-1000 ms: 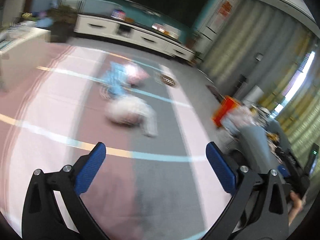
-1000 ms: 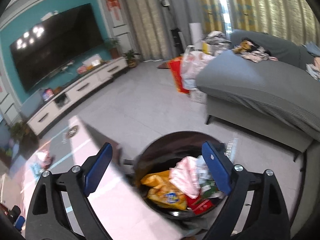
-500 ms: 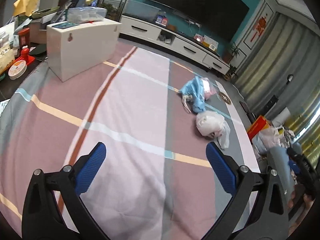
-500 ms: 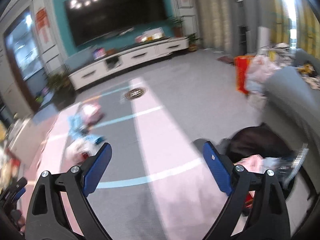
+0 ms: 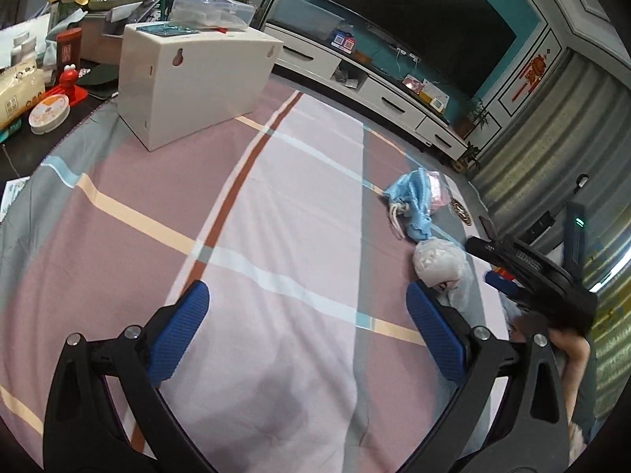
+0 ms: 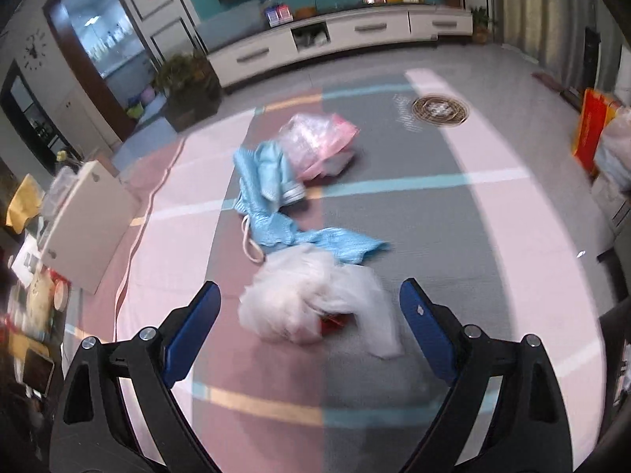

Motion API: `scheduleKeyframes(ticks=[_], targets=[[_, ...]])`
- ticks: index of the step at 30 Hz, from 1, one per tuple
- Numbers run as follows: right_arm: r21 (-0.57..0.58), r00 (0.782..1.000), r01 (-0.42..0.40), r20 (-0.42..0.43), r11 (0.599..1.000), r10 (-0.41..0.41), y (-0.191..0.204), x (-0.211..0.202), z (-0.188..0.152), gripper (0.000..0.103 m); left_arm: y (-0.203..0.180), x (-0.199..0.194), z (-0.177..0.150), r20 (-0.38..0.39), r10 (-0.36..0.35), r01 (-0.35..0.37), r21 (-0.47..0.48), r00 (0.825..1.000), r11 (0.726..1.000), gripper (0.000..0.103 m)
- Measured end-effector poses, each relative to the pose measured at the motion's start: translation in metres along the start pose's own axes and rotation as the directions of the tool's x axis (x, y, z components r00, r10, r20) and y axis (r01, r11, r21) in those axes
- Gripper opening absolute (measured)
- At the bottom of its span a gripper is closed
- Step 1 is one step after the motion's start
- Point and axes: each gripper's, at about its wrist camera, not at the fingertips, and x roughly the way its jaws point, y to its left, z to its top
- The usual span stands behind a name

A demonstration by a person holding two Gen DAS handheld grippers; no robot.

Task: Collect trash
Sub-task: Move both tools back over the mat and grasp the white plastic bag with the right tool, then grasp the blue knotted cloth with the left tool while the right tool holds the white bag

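Left gripper (image 5: 307, 307): held low over the striped cloth (image 5: 276, 205), blue-padded jaws spread wide, nothing between them. The white plastic bag (image 5: 439, 266) lay just beyond its right finger, apart from it.

Right gripper (image 6: 309, 307): angled down toward the same cloth (image 6: 434, 213), jaws likewise wide apart and empty. The white plastic bag (image 6: 315, 299) sat between and just ahead of the fingertips; contact could not be determined. Something red (image 6: 335, 321) showed under its folds, item not identifiable.

Trash on the cloth, right view: light blue crumpled wrapper (image 6: 276, 205) with a white cord loop, touching the white bag's far edge; pink-and-clear plastic bag (image 6: 319, 144) beyond it, touching the blue item. Left view showed the blue wrapper (image 5: 414, 201) and pink bag (image 5: 439, 195) as a small cluster near the cloth's far right edge.

Left view only: white box (image 5: 189, 82) standing on the cloth, a clear lidded container (image 5: 213, 10) on top; red figurine (image 5: 69, 81); television (image 5: 418, 19); the other gripper's dark body (image 5: 528, 272) entering from the right.

Right view only: potted plant (image 6: 189, 82), round floor drain (image 6: 439, 110), red bag (image 6: 593, 128).
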Motion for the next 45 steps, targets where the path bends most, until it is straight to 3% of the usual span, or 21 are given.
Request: scheduleKeyframes(ticks=[7,8,12,15,17,21,23,30,38,41,43,44,45], targets=[[-0.002,0.994,0.093,-0.054,0.996,-0.093,0.011,0.037,-0.003,0.090,0.001,0.005,0.001,-0.013,-0.006,0.006,0.004,1.000,1.000,0.100],[-0.007,0.994,0.093,-0.054,0.996,-0.093,0.009,0.039,-0.004,0.085,0.000,0.005,0.000,-0.014,-0.006,0.006,0.006,1.000,1.000,0.100],[-0.043,0.995,0.086,-0.048,0.995,-0.088,0.004,0.040,-0.010,0.049,-0.002,0.010,-0.001,-0.023,-0.009,0.009,0.010,1.000,1.000,0.100],[-0.044,0.998,0.052,-0.041,0.998,-0.054,-0.004,0.034,-0.014,0.033,-0.005,0.014,-0.003,-0.027,-0.018,0.018,0.012,0.999,1.000,0.099],[-0.032,0.999,0.049,-0.005,0.998,-0.049,-0.015,0.015,-0.017,0.032,-0.010,0.018,-0.003,-0.032,-0.035,0.035,0.016,0.999,0.999,0.098],[-0.003,0.997,0.028,0.074,1.000,-0.027,-0.039,-0.033,-0.021,0.032,-0.035,0.030,0.004,-0.049,-0.045,0.047,0.039,0.998,0.998,0.082],[-0.003,0.993,0.018,0.114,1.000,-0.018,-0.050,-0.055,-0.022,0.032,-0.051,0.039,0.008,-0.049,-0.057,0.059,0.044,0.997,0.997,0.079],[0.046,0.975,0.042,0.215,0.998,-0.051,-0.098,-0.093,-0.015,0.032,-0.127,0.104,0.037,-0.085,-0.085,0.092,0.074,0.993,0.993,0.071],[0.116,0.966,0.074,0.240,0.991,-0.100,-0.137,-0.108,-0.013,0.032,-0.167,0.178,0.041,-0.133,0.010,0.002,0.088,0.991,0.996,0.061],[0.118,0.962,0.073,0.253,0.990,-0.101,-0.143,-0.116,-0.015,0.032,-0.167,0.195,0.038,-0.162,0.022,-0.011,0.066,0.987,0.998,0.052],[0.140,0.960,0.071,0.260,0.988,-0.105,-0.151,-0.121,-0.016,0.032,-0.166,0.200,0.035,-0.164,0.034,-0.023,0.070,0.986,0.997,0.044],[0.148,0.959,0.070,0.261,0.987,-0.107,-0.155,-0.123,-0.015,0.032,-0.165,0.202,0.033,-0.164,0.044,-0.032,0.070,0.985,0.997,0.035],[0.154,0.959,0.072,0.262,0.985,-0.111,-0.158,-0.124,-0.015,0.032,-0.163,0.203,0.032,-0.162,0.048,-0.038,0.065,0.986,0.997,0.033]])
